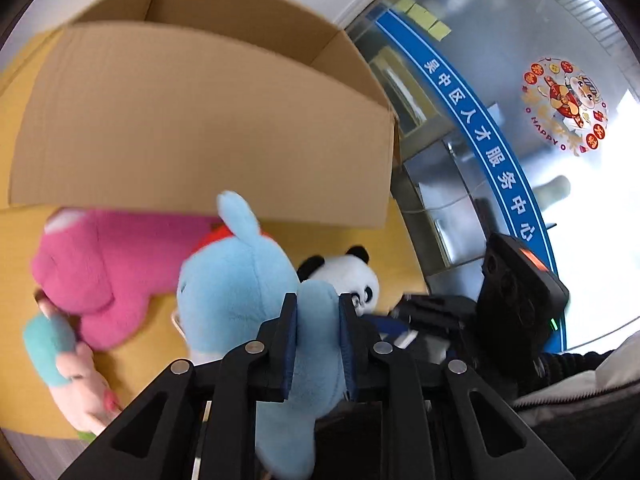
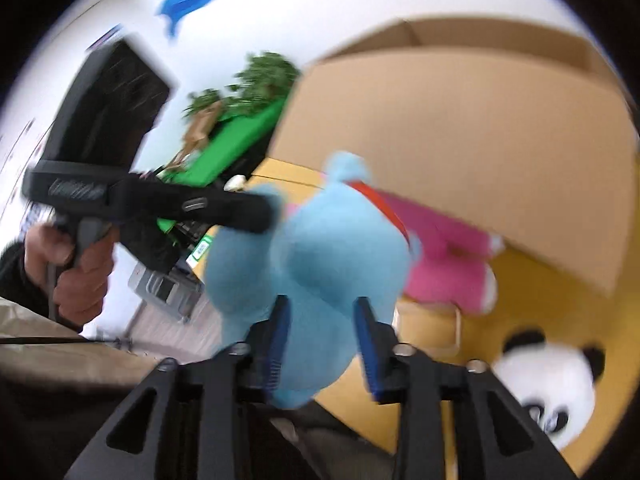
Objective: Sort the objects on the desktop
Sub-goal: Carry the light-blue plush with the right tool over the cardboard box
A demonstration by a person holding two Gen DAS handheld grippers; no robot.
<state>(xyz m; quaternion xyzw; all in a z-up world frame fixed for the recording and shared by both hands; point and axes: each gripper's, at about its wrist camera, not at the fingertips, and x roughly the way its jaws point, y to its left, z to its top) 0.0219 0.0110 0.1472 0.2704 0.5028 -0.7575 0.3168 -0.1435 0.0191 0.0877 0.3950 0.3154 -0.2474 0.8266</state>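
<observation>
Blue plush (image 1: 248, 280) — held aloft before the cardboard box (image 1: 200, 120), left gripper (image 1: 318, 336) and right gripper (image 2: 322, 344) both clamped on it. Risk: opposing pulls — soft limb could slip onto the tabletop (image 1: 344, 240).

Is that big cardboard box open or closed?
Open. The cardboard box has its flap standing up, so its inner walls show; whether anything lies inside cannot be told.

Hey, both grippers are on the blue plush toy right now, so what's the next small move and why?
Probably lift the blue plush toy up toward the cardboard box's open top. Both the left gripper and the right gripper have their jaws closed on it, and it sits below the box's near flap, beside the pink plush and the panda, so it likely needs height first.
</observation>
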